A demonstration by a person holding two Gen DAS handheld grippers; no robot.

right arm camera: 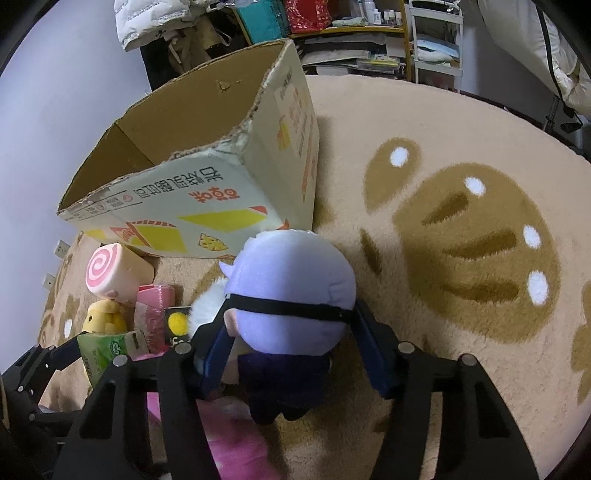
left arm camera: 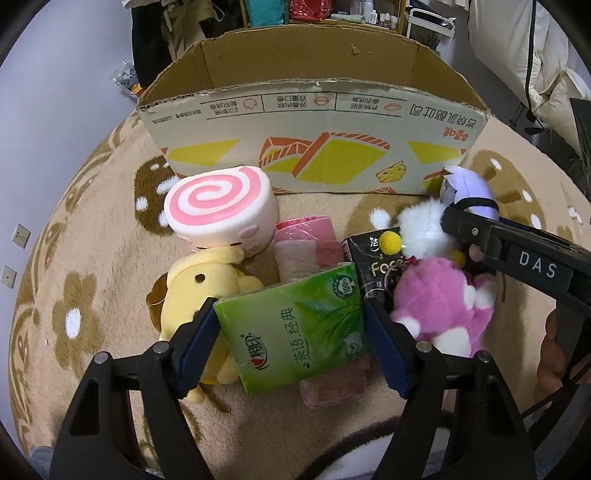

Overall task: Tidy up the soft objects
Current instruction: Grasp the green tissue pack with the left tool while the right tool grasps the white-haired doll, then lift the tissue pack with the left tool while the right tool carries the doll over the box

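Observation:
My left gripper (left arm camera: 290, 317) is shut on a green tissue pack (left arm camera: 295, 328), held just above the pile. My right gripper (right arm camera: 291, 325) is shut on a lavender-headed plush doll (right arm camera: 291, 280) with a black band and dark body; it also shows in the left wrist view (left arm camera: 471, 190). On the rug lie a pink-swirl squishy roll (left arm camera: 221, 210), a yellow plush dog (left arm camera: 192, 291), a pink plush (left arm camera: 439, 299), a white fluffy plush (left arm camera: 424, 229), a pink bag roll (left arm camera: 306, 240) and a black box (left arm camera: 373, 266). An open cardboard box (left arm camera: 314, 144) stands behind them.
A beige rug with brown flower patterns (right arm camera: 461, 240) covers the floor. A wall with sockets (left arm camera: 20, 236) is at the left. Shelves and clutter (right arm camera: 351, 33) stand behind the box. A white jacket (left arm camera: 535, 74) hangs at the right.

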